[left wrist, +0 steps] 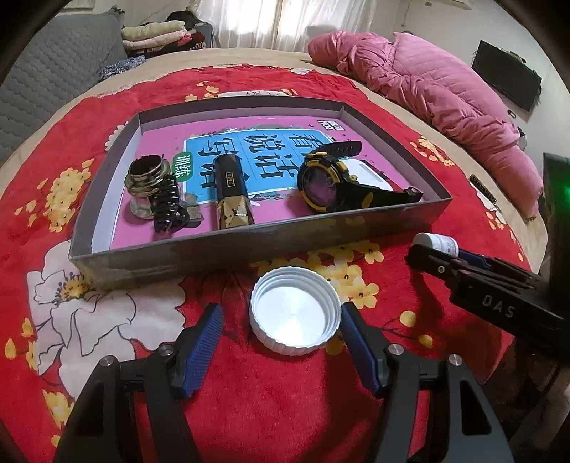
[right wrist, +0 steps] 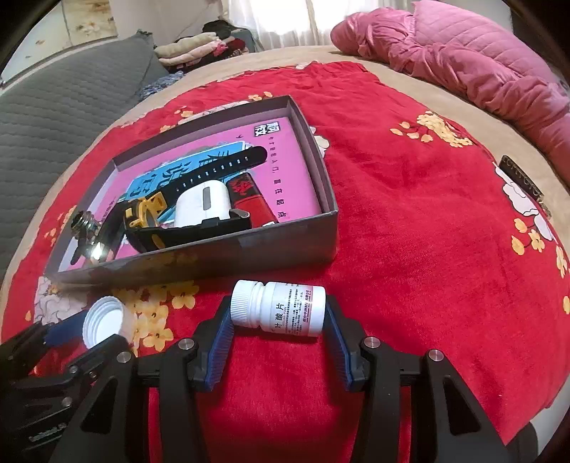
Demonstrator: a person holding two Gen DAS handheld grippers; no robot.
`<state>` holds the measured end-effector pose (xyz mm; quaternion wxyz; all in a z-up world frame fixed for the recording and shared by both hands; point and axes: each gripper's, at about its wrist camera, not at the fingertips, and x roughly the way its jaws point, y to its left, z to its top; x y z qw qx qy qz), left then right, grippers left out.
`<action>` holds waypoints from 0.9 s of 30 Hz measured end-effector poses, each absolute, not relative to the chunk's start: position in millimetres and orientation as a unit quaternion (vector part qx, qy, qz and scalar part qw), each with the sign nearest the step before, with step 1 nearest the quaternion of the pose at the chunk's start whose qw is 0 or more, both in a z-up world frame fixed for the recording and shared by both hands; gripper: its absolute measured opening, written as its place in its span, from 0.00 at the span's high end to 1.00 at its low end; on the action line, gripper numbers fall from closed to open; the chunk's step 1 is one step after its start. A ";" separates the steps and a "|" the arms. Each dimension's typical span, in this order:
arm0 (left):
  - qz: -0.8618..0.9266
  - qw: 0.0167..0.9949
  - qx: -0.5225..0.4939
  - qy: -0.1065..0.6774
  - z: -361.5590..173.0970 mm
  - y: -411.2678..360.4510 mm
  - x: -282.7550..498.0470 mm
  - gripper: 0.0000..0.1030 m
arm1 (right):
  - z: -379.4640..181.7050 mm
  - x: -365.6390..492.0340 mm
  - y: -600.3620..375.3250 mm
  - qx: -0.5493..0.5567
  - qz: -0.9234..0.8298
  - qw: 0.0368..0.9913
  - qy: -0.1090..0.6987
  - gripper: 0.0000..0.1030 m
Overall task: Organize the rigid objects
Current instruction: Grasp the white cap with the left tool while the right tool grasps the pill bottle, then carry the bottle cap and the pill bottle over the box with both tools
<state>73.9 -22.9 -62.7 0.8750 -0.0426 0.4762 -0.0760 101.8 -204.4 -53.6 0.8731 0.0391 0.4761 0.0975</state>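
Left wrist view: left tongs (left wrist: 281,317) spread wide around a white cap (left wrist: 295,311) lying inside-up on the red floral blanket (left wrist: 249,391); right pad looks touching the rim, left pad apart, so not gripped yet.
Box, same view: grey box (left wrist: 249,245) already holds a watch (left wrist: 327,181), hair claw (left wrist: 167,204), black-gold tube (left wrist: 233,194), small jar (left wrist: 144,181).
Right wrist view: right tongs (right wrist: 279,320) bracket a white pill bottle (right wrist: 278,308) lying sideways just in front of the box; pads at both ends, real grip: cannot tell.
Progress: mostly done, I judge; cap and bottle left outside.
Room: bed with blanket, pink quilt (right wrist: 463,53), folded clothes (left wrist: 153,34), wall TV (left wrist: 506,78).
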 end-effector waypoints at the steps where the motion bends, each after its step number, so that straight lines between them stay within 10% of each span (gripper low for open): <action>1: -0.076 0.876 -0.040 0.475 -62.8 -23.7 74.1 0.35 | -53.3 101.4 -204.7 0.040 0.099 0.873 0.477 0.52; 10: -0.069 0.879 -0.024 0.471 -64.8 -23.1 76.2 0.51 | -51.4 99.9 -202.7 0.028 0.103 0.872 0.478 0.52; 27: -0.069 0.898 -0.045 0.433 -29.6 -5.2 62.7 0.51 | -28.4 86.5 -197.3 0.015 0.128 0.880 0.457 0.52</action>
